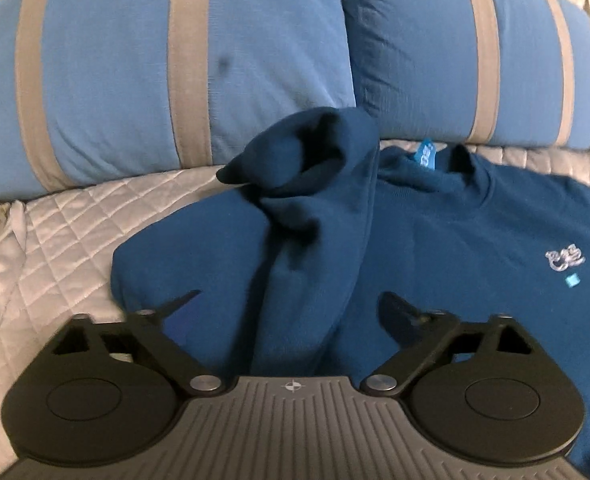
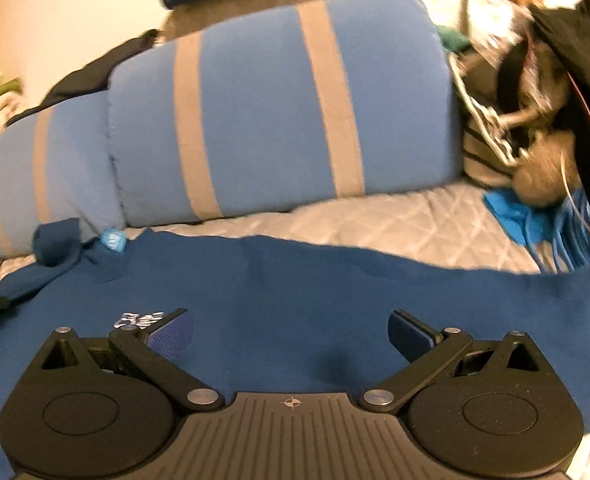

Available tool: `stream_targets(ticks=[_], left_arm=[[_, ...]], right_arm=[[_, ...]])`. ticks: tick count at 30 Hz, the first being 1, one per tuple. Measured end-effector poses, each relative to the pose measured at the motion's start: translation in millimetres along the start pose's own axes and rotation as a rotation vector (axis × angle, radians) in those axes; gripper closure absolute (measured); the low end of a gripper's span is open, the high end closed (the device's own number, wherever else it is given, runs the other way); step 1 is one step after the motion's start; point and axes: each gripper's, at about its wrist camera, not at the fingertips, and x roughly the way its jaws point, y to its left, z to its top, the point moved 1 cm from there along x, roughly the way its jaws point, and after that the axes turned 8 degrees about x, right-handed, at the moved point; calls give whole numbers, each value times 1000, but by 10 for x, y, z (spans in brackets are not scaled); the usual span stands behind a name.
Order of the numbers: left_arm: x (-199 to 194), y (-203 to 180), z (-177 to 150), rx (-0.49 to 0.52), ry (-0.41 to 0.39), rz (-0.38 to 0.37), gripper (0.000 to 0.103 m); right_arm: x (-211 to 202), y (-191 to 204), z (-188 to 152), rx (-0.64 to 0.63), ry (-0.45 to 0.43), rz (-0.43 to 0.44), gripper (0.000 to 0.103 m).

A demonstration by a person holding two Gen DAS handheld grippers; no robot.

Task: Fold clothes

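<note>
1. The navy sweatshirt (image 1: 475, 232) is lying flat on the quilted bed (image 1: 75, 232), one sleeve (image 1: 315, 208) bunching up at 12 o'clock.
2. The left claw (image 1: 291, 312) is gaping wide, holding nothing.
3. The right claw (image 2: 291, 332) is gaping wide too, holding nothing.

Bed (image 1: 75, 232) covered with a grey quilted spread, diamond stitching. Two blue pillows (image 1: 183, 72) with grey stripes lie side by side along its head, touching. Beige wall (image 2: 55, 8) behind. Heap of mixed clutter (image 2: 535, 92) at the pillows' right end, details blurred. Lighting dim, indoor.
</note>
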Motion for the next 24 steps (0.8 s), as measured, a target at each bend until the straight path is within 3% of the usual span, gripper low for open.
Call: stream_targets(ticks=[1,2,5,12,24], left_arm=[[-2,-13,5,11,5,7,51],[0,-23,13,20,12,14,73],[5,-51,35,45,33,33,89],[-151,15,82,16,-2,29,92],[-285,165,8,-11,-9,39,93]], right_arm=[[-17,41,17,-19,3,8,0],[-35,83,31,-37,6,16,0],[-73,239,55,-101,15,14,0],[-138,671,50,-292,38,52,0],[-325,1067,314,-313,-47,51,0]])
